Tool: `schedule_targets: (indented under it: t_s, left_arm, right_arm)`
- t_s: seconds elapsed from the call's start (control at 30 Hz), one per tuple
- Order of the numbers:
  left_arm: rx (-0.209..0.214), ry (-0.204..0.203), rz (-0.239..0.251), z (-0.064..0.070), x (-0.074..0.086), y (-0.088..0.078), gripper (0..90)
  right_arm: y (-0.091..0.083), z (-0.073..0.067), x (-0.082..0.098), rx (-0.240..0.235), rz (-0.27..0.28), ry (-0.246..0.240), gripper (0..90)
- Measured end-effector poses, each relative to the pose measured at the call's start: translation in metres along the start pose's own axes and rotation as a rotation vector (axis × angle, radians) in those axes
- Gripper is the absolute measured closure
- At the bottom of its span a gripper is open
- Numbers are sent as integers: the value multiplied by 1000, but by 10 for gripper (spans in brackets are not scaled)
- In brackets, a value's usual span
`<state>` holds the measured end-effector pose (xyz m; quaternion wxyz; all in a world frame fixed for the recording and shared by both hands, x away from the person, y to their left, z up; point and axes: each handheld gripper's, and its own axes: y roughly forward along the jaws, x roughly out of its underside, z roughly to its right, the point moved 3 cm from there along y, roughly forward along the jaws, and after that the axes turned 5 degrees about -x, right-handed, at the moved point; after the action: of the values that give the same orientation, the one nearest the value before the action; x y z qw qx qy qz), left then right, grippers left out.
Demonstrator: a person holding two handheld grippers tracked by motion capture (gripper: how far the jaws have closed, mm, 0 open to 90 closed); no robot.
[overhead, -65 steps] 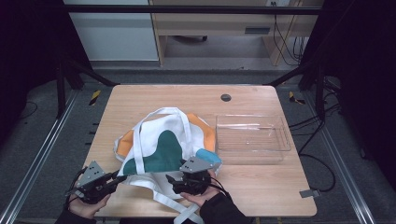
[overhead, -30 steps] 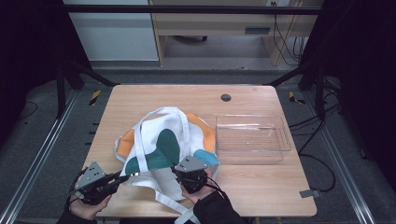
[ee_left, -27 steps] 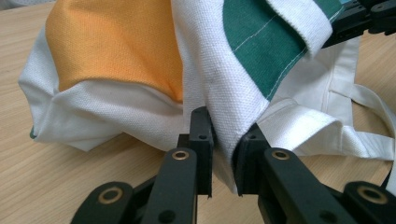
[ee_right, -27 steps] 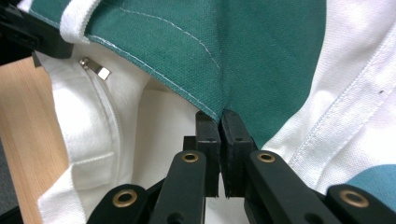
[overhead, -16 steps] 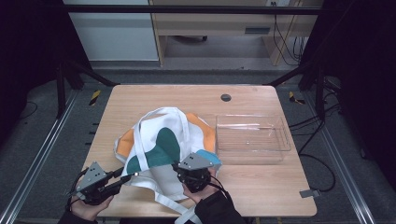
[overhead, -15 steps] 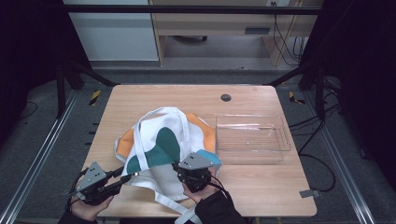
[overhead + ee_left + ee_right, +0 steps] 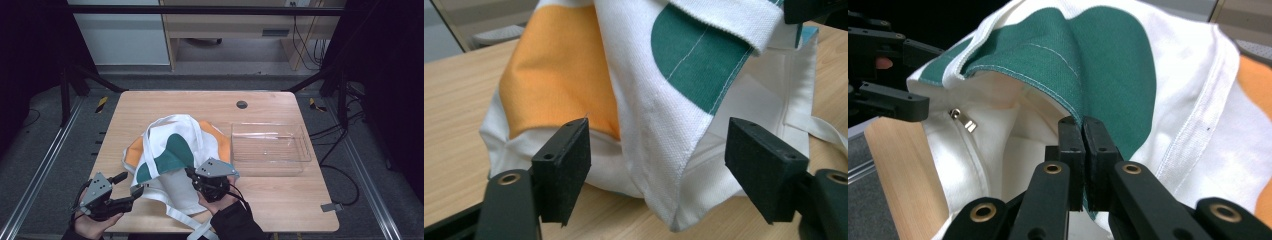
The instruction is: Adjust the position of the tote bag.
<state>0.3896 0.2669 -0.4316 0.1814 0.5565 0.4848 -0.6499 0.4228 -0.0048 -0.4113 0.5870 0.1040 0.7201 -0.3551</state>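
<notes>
Bag lies mid-worktop, near edge toward the person, clear tray just beside it on the right. Right tool is pressed together, pinching the green rim of the bag mouth and holding it up. Left tool has just been opening; jaws now spread, a white corner fold between them, untouched. Bag sits straight ahead of the left tool, nothing blocking.

The tote bag was white canvas with green and orange blobs; the table was light wood, the bin clear.
</notes>
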Motion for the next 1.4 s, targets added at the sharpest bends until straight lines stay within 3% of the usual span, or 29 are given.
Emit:
schedule_targets:
  t_s: [0.27, 0.77, 1.17, 1.4]
  left_arm:
    - [-4, -2, -6, 3, -14, -1, 201]
    - [5, 22, 38, 11, -56, -2, 177]
    - [-16, 67, 17, 24, -71, 14, 212]
    - [-51, 119, -7, 35, -76, 27, 270]
  right_arm:
    - [-2, 2, -5, 3, 11, 1, 882]
    - [-3, 3, -13, 10, 23, -5, 883]
    - [-1, 3, -17, 9, 26, -1, 883]
    - [0, 3, -20, 9, 29, -1, 883]
